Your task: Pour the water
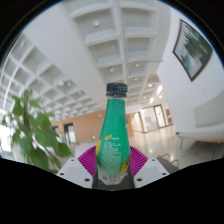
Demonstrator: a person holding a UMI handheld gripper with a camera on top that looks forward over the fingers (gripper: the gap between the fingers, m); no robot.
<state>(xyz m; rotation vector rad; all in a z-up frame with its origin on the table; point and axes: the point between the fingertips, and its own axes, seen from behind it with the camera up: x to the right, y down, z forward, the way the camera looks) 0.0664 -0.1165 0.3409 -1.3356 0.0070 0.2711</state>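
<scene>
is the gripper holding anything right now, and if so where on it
Yes: the gripper is shut on a green bottle, its pink pads pressing the lower body at either side. The bottle stands upright, cap on, raised in front of the ceiling.

bottle between jaws, plant left

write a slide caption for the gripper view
Tongs grip a green plastic bottle upright in a bright hall, leafy plant alongside.
</scene>
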